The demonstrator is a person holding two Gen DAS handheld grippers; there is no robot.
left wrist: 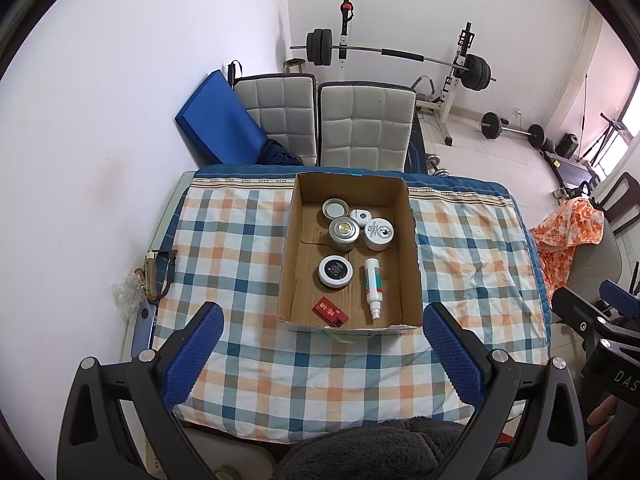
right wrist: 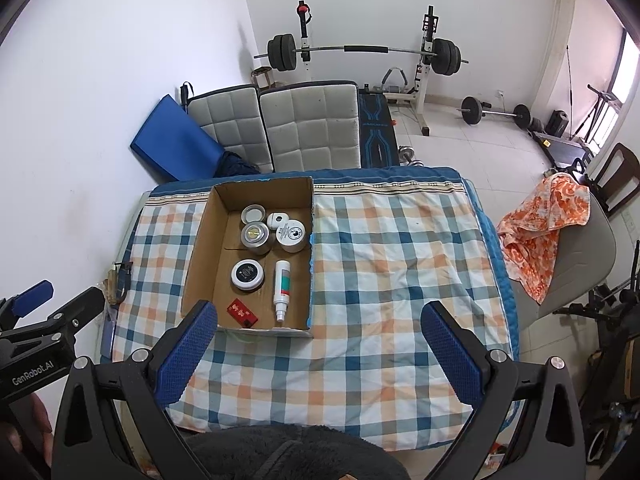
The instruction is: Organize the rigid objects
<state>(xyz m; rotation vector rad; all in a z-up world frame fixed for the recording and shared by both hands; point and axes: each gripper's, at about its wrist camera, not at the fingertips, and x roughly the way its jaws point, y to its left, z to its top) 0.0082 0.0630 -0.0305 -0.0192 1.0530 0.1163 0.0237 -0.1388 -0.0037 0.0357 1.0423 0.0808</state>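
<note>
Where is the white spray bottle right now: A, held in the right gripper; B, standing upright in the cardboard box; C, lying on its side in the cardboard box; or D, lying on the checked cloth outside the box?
C. The white spray bottle lies on its side on the floor of the cardboard box, nozzle toward the near wall, while both the left gripper and right gripper are open and empty.

On the table: a cardboard box, toward the far edge. Inside, at the back, an open tin, two tins and a small case; in front, a round tin left of a lying spray bottle; nearest, a small box. Behind the table, two chairs.
</note>
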